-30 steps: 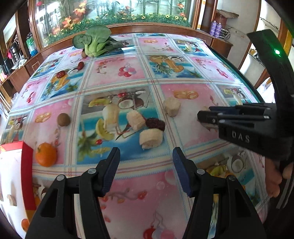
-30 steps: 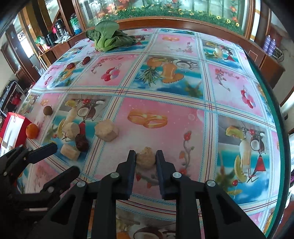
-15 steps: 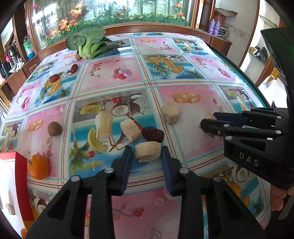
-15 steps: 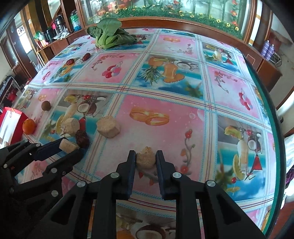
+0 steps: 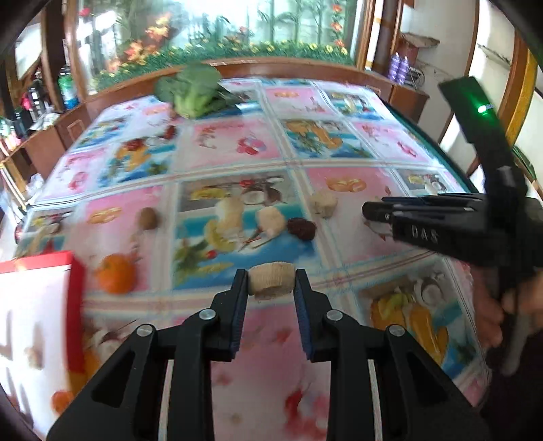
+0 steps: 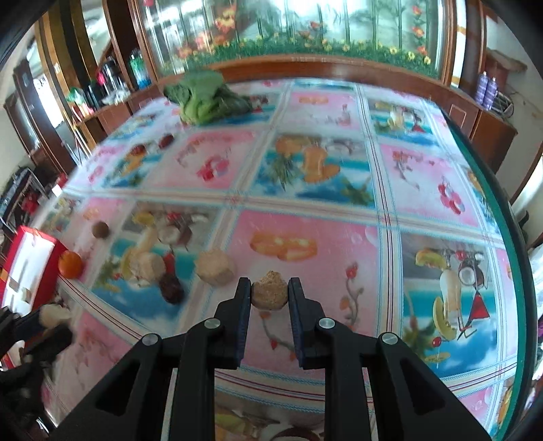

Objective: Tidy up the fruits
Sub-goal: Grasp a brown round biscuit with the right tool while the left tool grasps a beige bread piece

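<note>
My left gripper (image 5: 270,283) is shut on a pale banana chunk (image 5: 270,279) and holds it above the table. My right gripper (image 6: 269,293) is shut on a brown, crumbly round piece (image 6: 269,294); it also shows in the left wrist view (image 5: 373,212). On the fruit-print tablecloth (image 5: 237,149) lie more pale chunks (image 5: 324,203) (image 5: 271,220), a dark red date (image 5: 301,229), a brown kiwi (image 5: 148,218) and an orange (image 5: 115,274). A red-rimmed white box (image 5: 37,305) sits at the left. The left gripper shows at the right wrist view's lower left (image 6: 44,322).
A green bok choy (image 5: 193,88) lies at the table's far side, with small red fruits (image 6: 164,141) nearby. A wooden cabinet with a flower-scene glass panel (image 6: 305,30) backs the table. The table's green edge (image 6: 492,190) curves along the right.
My left gripper closed on the banana chunk, lifted it off the cloth and drew back toward the red box. My right gripper rose with its brown piece.
</note>
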Demonstrator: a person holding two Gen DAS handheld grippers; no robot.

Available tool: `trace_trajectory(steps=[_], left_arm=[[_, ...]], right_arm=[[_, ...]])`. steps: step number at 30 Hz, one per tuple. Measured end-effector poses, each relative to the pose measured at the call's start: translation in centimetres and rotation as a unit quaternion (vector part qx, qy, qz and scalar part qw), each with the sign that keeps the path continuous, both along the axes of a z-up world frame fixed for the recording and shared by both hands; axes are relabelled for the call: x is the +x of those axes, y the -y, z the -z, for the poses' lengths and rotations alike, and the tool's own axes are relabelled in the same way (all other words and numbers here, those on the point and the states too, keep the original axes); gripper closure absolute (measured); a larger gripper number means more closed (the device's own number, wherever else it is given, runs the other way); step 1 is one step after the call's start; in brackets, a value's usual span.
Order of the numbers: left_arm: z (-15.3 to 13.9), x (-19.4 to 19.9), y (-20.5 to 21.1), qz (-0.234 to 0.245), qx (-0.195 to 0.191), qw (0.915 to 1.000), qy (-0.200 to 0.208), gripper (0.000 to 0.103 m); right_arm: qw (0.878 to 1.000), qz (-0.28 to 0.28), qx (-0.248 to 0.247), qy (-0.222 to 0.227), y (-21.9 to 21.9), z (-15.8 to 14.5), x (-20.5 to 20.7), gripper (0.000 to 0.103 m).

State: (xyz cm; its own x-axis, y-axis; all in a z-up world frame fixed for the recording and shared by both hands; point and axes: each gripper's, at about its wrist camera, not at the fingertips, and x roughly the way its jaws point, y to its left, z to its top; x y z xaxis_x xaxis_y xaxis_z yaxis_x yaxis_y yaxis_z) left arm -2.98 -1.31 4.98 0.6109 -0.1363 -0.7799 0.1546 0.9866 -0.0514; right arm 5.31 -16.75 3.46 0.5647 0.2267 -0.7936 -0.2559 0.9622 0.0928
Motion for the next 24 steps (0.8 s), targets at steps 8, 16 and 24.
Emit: trace_trajectory(steps=[8, 16, 24], left_arm=[[-3.0, -5.2, -6.1, -0.076, 0.002, 0.9959, 0.049, 0.074], [-3.8, -7.9, -10.3, -0.12, 0.003, 0.9901, 0.073, 0.074], [-3.8, -8.8, -12.8, -0.135, -0.002, 0.9869, 0.089, 0.074]], right_arm=[[0.999, 0.007, 0.024, 0.042, -1.1, -0.3, -0.8, 0.082], [0.994, 0.032, 0.063, 0.08, -1.0, -0.4, -1.6, 0.082], [0.991, 0.027, 0.086, 0.101, -3.9, -0.7, -4.1, 0.082]])
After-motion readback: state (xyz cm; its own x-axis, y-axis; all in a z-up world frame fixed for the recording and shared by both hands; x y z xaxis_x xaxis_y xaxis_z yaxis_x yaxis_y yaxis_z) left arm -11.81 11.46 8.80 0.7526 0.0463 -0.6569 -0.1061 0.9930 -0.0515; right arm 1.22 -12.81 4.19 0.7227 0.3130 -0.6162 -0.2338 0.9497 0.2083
